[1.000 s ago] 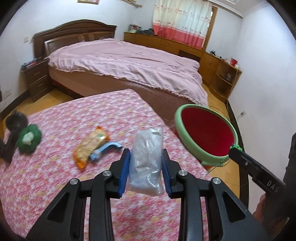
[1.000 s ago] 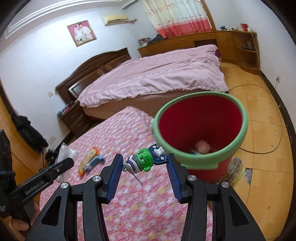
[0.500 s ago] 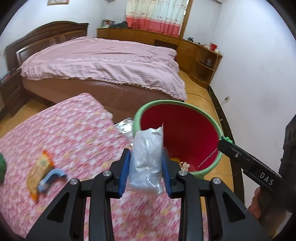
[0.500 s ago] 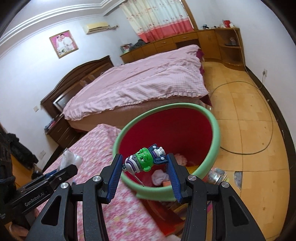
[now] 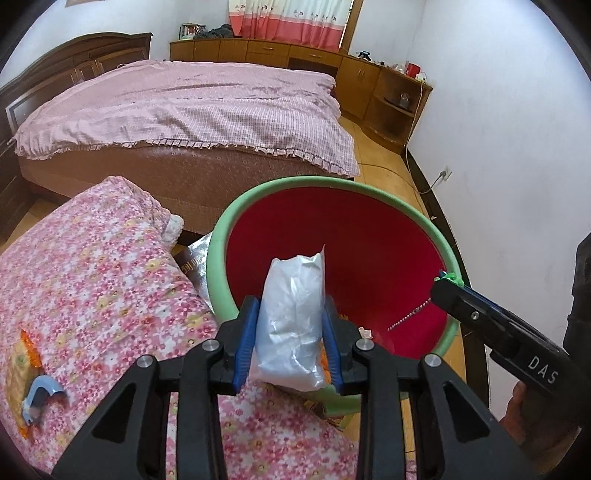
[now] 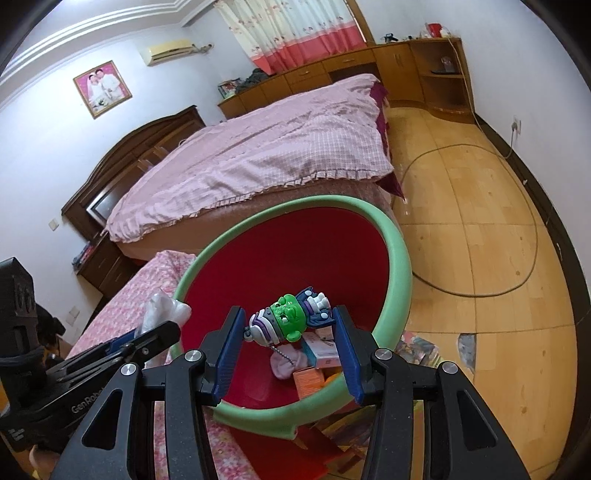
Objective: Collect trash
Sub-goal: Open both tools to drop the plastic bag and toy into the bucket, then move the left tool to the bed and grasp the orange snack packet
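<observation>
Bin (image 6: 399, 266) bottom (partly hidden) behind toy (image 6: 290, 318), bag (image 5: 291, 321).

Both wrist views look closely down into the bin (image 5: 221, 236) (image 6: 402, 266).

Both views are evenly lit by soft daylight that filters through the curtain (image 5: 291, 22) at the far wall, and shadows are faint. Strong fisheye bending curves the walls and floor (image 6: 480, 229), with black vignette in every corner. Focus is sharp throughout; the white wall (image 5: 498, 129) looks slightly washed out.
</observation>
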Demonstrator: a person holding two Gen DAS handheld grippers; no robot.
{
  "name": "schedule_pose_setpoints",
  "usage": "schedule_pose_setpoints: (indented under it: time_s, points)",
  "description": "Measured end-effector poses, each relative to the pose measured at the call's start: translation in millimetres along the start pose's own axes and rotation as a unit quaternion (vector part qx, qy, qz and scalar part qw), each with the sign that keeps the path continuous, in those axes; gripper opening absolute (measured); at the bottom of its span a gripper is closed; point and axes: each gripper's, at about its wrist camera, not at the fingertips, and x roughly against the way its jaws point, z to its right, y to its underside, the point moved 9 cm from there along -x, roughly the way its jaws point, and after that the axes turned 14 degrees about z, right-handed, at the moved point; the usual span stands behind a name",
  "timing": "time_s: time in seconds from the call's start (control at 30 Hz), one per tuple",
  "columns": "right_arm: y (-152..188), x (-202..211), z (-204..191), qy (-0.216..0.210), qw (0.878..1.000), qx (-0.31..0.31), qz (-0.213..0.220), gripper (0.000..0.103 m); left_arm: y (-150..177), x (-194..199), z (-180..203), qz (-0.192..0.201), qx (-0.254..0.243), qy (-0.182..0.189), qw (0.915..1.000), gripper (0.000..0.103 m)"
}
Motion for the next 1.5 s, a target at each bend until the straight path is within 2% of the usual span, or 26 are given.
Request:
schedule_pose_setpoints:
  time_s: [0.07, 0.17, 0.23, 0.43, 0.97, 1.2, 1.5]
  points:
    - [2, -2, 1, 0.000, 1.000, -0.001, -0.003, 0.049, 1, -3, 0, -0.002, 0.002, -0.001, 1.0000, 0.033]
    - [3, -5, 0, -0.001, 1.000, 0.000, -0.005, 0.049, 2, -8, -1, -0.007, 0.010, -0.002, 0.9999, 0.042]
    - [3, -7, -1, -0.001, 1.000, -0.002, -0.006, 0.049, 1, -8, -2, -0.005, 0.011, -0.002, 0.9999, 0.044]
    - [4, -10, -2, -0.002, 1.000, 0.004, -0.011, 0.051, -2, -6, -9, -0.002, 0.013, -0.008, 0.9999, 0.044]
    - [5, 4, -18, -0.014, 1.000, 0.002, 0.000, 0.052, -6, 35, -46, 0.021, 0.034, -0.037, 0.9985, 0.044]
    - [9, 15, -36, -0.024, 1.000, 0.003, 0.002, 0.052, -5, 60, -77, 0.030, 0.046, -0.066, 0.9963, 0.044]
    - [21, 22, -64, -0.040, 0.999, 0.010, -0.007, 0.052, -1, 92, -136, 0.039, 0.069, -0.113, 0.9903, 0.044]
